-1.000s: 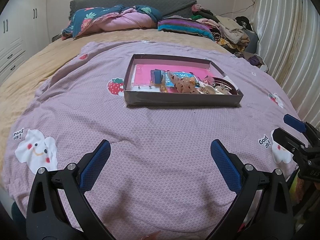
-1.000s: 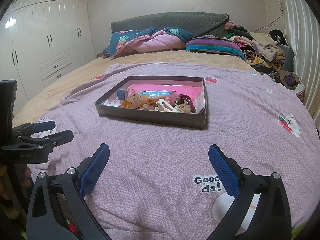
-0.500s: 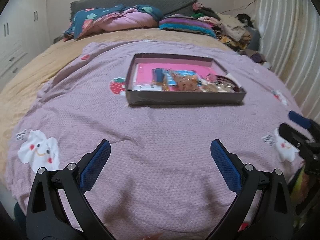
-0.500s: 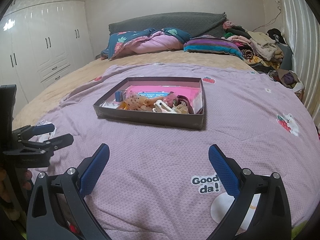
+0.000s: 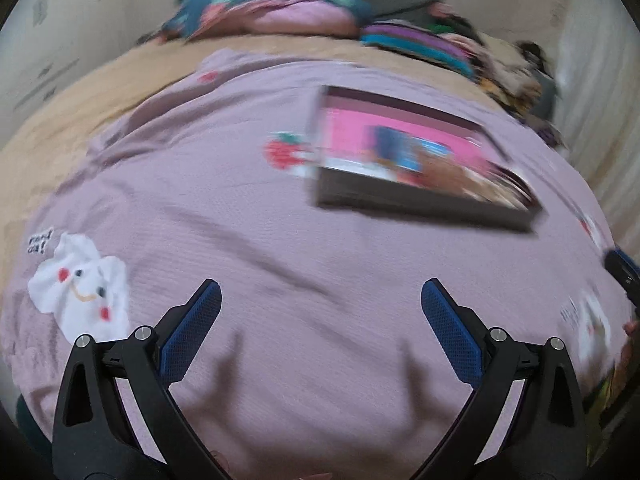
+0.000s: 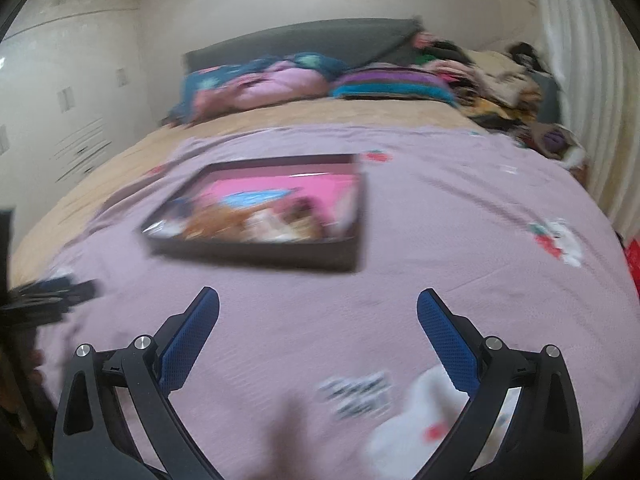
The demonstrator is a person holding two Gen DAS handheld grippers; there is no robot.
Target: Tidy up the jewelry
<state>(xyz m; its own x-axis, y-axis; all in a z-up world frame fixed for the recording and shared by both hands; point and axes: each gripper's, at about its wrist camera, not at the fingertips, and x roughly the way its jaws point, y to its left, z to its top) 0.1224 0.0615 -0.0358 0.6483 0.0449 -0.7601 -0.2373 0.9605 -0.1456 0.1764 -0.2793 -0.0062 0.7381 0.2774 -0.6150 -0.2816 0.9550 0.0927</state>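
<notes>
We find the tray (image 6: 256,254) lying on the blanket (image 6: 460,248) mid-bed, its contents (image 6: 256,224) heaped along the near wall, too blurred to sort. Behind it, pillows (image 6: 276,80) against the headboard (image 6: 304,40); a clothes pile (image 6: 492,84) at far right. Wardrobe (image 6: 68,100) stands left. Both grippers sit well before the tray.

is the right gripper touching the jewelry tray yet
Apart. The right wrist view shows the open right gripper short of the tray, with bare purple blanket between them.
</notes>
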